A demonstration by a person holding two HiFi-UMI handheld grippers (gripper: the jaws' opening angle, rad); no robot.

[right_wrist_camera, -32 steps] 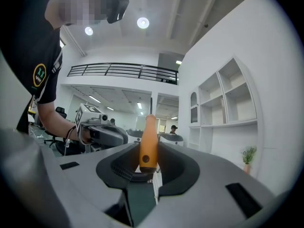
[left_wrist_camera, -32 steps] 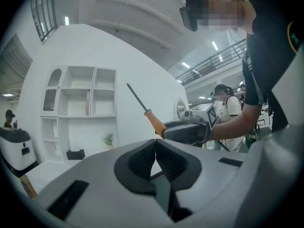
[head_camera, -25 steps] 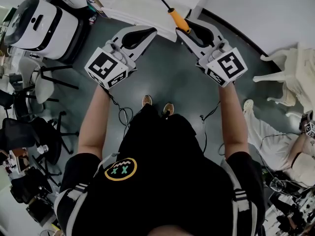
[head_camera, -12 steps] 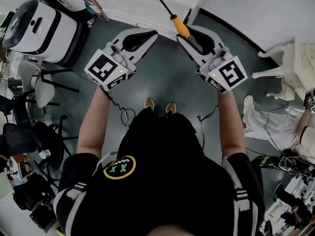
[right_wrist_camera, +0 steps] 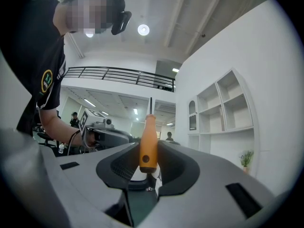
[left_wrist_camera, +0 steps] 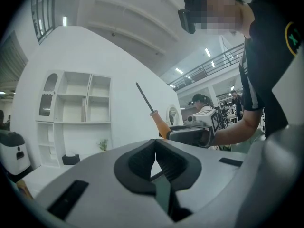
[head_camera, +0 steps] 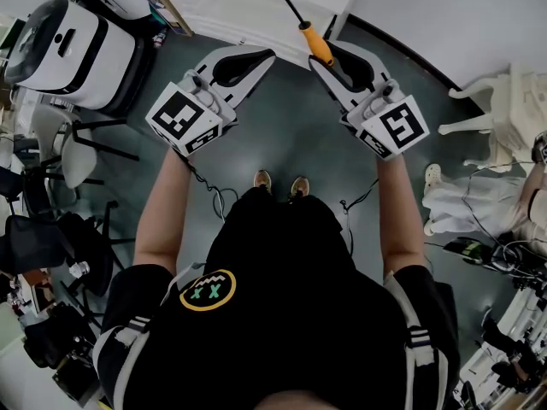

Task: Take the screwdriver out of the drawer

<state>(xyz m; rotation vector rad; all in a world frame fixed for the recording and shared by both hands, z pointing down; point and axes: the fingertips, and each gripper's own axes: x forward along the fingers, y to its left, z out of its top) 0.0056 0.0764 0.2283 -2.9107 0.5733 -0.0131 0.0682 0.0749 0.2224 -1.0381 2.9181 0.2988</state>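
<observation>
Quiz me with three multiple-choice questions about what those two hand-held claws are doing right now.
1. How do the left gripper's jaws stand? A) wide apart B) together, empty C) clamped on something
2. What colour is the screwdriver's handle? A) orange B) blue C) green
3. Where is the screwdriver? A) in the left gripper B) in the right gripper C) in neither

Answers: B, the jaw tips meet with nothing between them; A, the handle shows plainly orange in every view; B, the handle sits clamped between that gripper's jaws.

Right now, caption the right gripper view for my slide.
Right gripper clamped on an orange-handled screwdriver, its thin dark shaft pointing upward, white wall shelves at right.
</observation>
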